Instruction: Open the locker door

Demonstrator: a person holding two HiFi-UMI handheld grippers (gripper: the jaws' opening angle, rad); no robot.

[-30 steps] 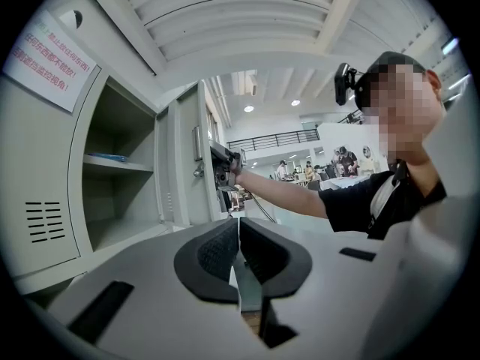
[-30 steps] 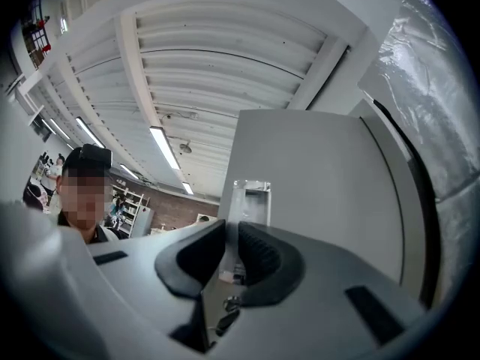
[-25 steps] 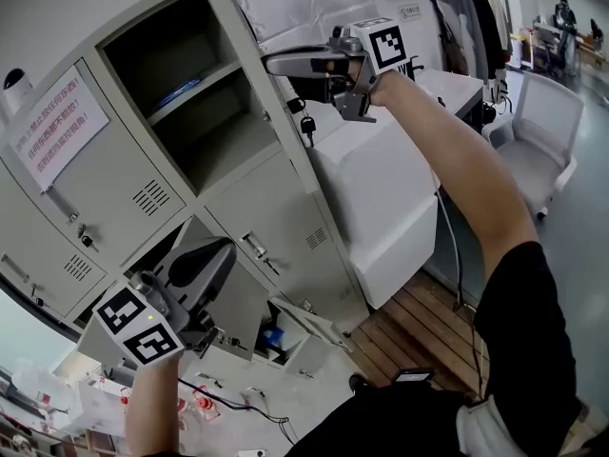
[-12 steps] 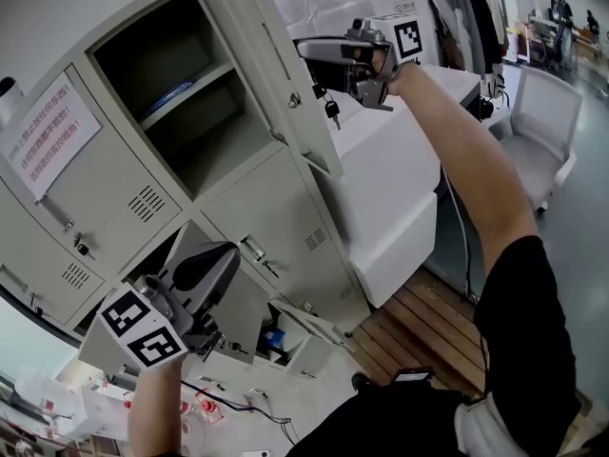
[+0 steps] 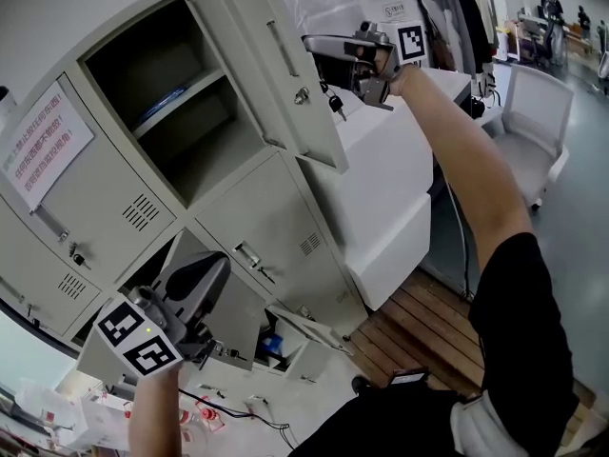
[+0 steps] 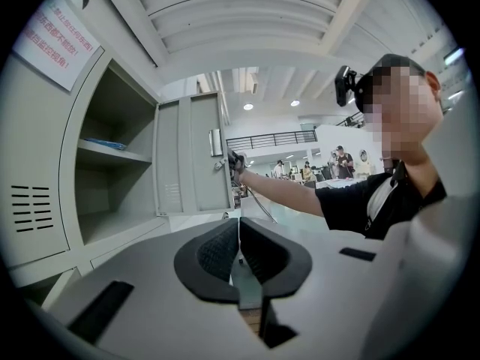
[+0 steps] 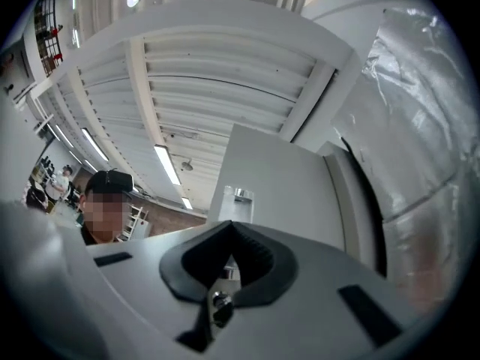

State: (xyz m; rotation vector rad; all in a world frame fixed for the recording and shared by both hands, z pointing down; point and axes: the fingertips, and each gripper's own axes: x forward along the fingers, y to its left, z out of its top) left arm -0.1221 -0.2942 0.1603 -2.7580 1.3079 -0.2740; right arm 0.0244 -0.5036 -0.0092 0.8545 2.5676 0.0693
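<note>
Locker door (image 5: 285, 112): swung wide, keys (image 5: 333, 103) dangling from its lock.
Your right hand-held gripper (image 5: 312, 43): jaws just closed together on nothing, beside the door's free edge; the pull looks finished.
Left hand-held gripper (image 6: 239, 238): together, empty, parked low.

locker door (image 5: 276, 74) betw. shelved compartment (image 5: 162, 122) at left & right claw (image 5: 310, 42) at right; left claw (image 5: 211, 265) low, before lower lockers (image 5: 276, 227)
</note>
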